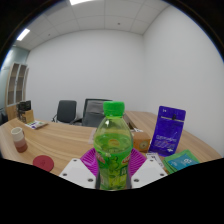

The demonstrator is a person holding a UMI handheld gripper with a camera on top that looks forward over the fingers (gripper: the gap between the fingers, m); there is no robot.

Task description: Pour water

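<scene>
A green-capped bottle stands upright right up close, pinched between the pink pads of the hand-held gripper, raised a little above the wooden worktop. Beyond it on the worktop sit a purple box, a teal packet, a red lid and a brown cup. Office chairs stand by the far wall.

One green-capped bottle stands between two fingers. On the tabletop there is one purple pouch, one teal packet, one red round lid or coaster, and one glass with brown liquid. Beyond the tabletop stand two office chairs. Two ceiling lights show.
</scene>
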